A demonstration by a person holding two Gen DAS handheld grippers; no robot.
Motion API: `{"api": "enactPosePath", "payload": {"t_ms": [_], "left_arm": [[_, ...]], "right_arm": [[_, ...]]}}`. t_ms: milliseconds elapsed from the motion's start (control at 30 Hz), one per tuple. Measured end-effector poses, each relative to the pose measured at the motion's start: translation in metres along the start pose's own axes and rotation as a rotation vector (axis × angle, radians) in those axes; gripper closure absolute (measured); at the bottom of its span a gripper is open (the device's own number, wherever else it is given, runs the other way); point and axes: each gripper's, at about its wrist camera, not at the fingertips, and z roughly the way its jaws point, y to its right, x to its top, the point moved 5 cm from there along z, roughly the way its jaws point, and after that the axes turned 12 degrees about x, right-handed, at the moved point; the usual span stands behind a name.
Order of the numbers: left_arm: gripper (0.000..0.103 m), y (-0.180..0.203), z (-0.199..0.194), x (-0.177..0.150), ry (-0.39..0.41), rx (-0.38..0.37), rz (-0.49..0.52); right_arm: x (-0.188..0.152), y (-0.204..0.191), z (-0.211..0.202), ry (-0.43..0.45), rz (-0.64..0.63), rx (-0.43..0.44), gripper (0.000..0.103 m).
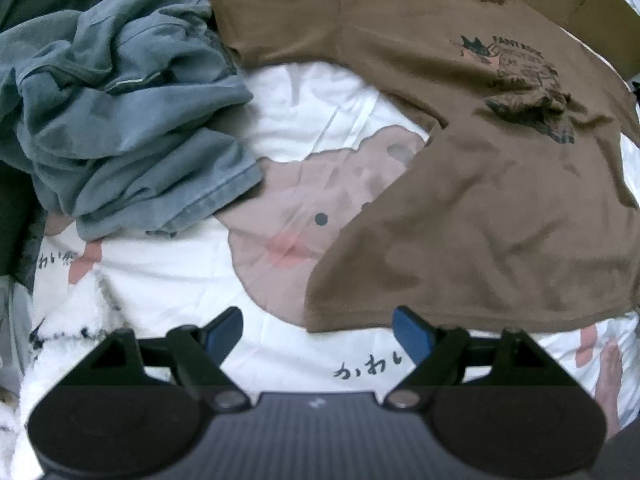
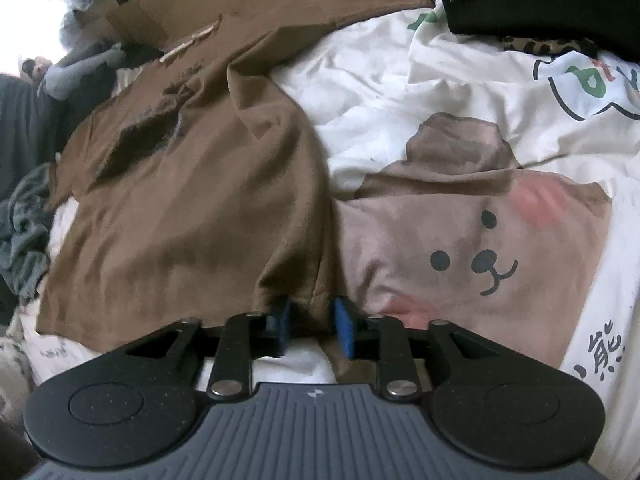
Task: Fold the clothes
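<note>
While my right tongs [image 2: 311,326] pinch the brown shirt's [image 2: 192,208] bottom corner and my left tongs [image 1: 318,330] gape empty, that thin bite could slip, dragging the bedsheet [image 2: 460,220].

Home bedroom, white bedsheet [image 2: 372,88] printed with cartoon bear faces, loose clothes heaped on it, crumpled grey-blue garment [image 1: 120,120], bare foot [image 1: 610,372] at edge
</note>
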Motion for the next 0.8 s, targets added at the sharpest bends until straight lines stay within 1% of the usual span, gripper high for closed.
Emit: {"api": "enactPosePath", "payload": {"t_ms": [67, 167, 267, 367, 500, 800], "left_arm": [[0.019, -0.003, 0.003, -0.003, -0.007, 0.001, -0.003], [0.019, -0.009, 0.007, -0.008, -0.019, 0.002, -0.011], [0.019, -0.012, 0.011, -0.014, -0.029, 0.006, -0.014], [0.019, -0.014, 0.014, -0.017, -0.038, 0.008, -0.018], [0.019, -0.012, 0.015, -0.018, -0.041, 0.012, -0.015], [0.019, -0.007, 0.011, -0.016, -0.037, 0.011, 0.003]], "right_arm": [[0.002, 0.003, -0.003, 0.011, 0.033, 0.012, 0.059], [0.004, 0.012, -0.007, 0.028, 0.095, 0.018, 0.059], [0.007, 0.02, -0.014, 0.067, 0.141, 0.008, 0.059], [0.008, 0.023, -0.016, 0.08, 0.181, 0.025, 0.059], [0.002, 0.017, -0.002, 0.021, 0.127, -0.002, 0.06], [-0.001, 0.018, 0.002, 0.018, 0.119, 0.006, 0.06]]}}
